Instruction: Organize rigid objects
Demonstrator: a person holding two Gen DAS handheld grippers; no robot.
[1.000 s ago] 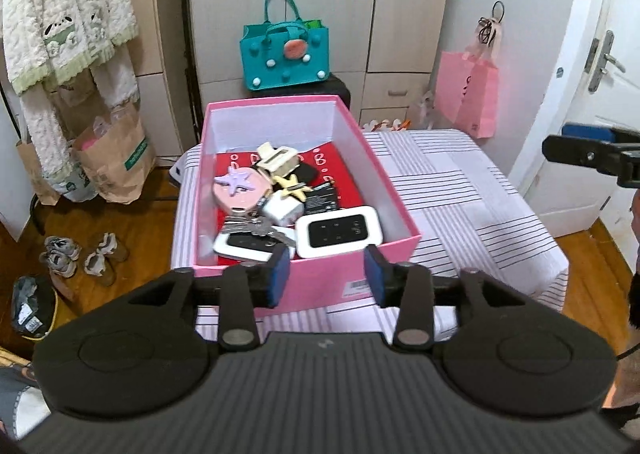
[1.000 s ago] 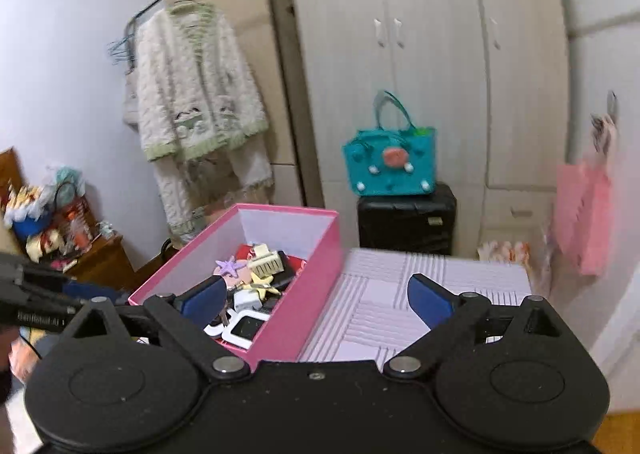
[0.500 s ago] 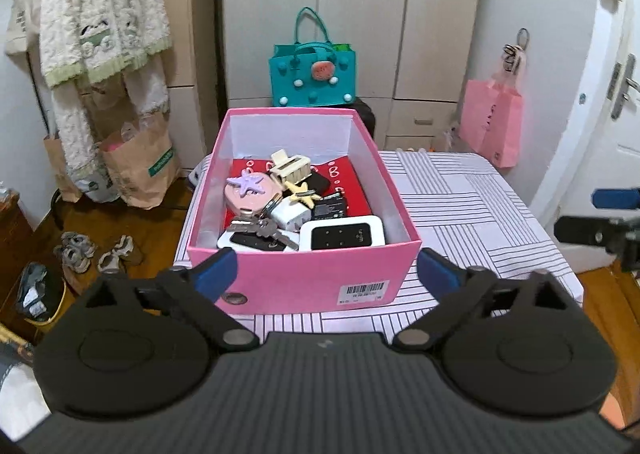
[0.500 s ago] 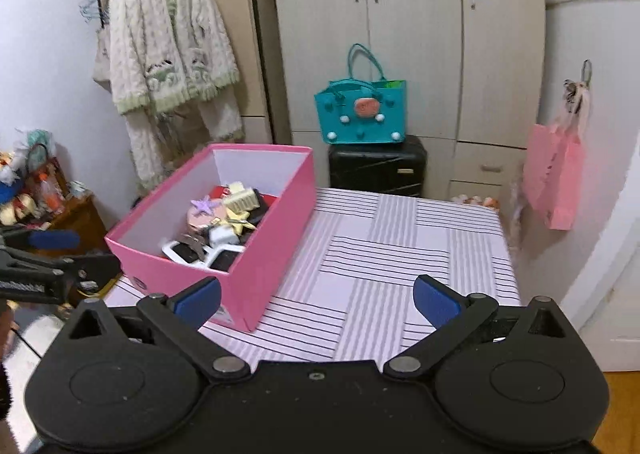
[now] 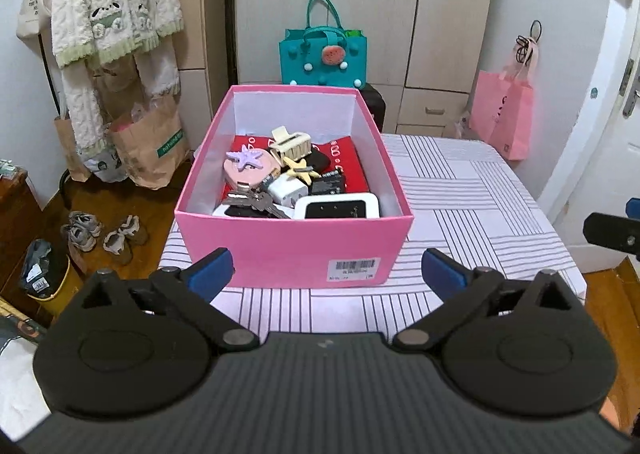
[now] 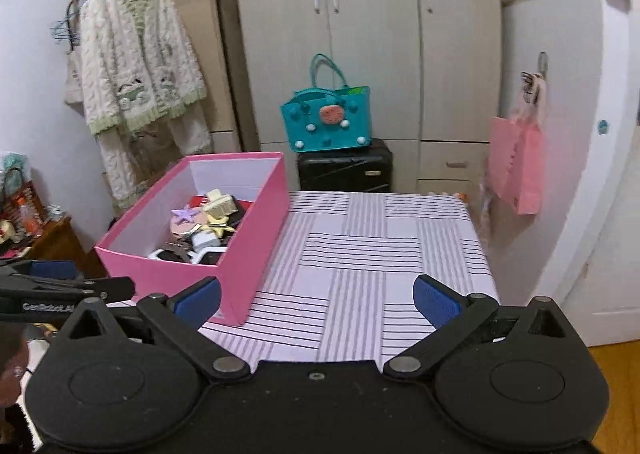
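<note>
A pink cardboard box [image 5: 294,250] stands on the left part of a table covered with a pale lilac cloth with dark stripes [image 5: 472,198]. Inside the box lie small rigid things in a heap: a white rectangular device with a black screen [image 5: 337,207], a bunch of metal keys [image 5: 256,203], a white plug adapter [image 5: 287,190], a cream hair claw clip [image 5: 290,145], a yellow star-shaped clip [image 5: 301,170] and a pink round case topped with a purple starfish [image 5: 248,167]. The left gripper [image 5: 326,274] hovers just before the box's near wall, its jaws spread wide and holding nothing. The right gripper [image 6: 316,300] hangs above the bare striped cloth beside the box, its jaws also wide apart and empty.
</note>
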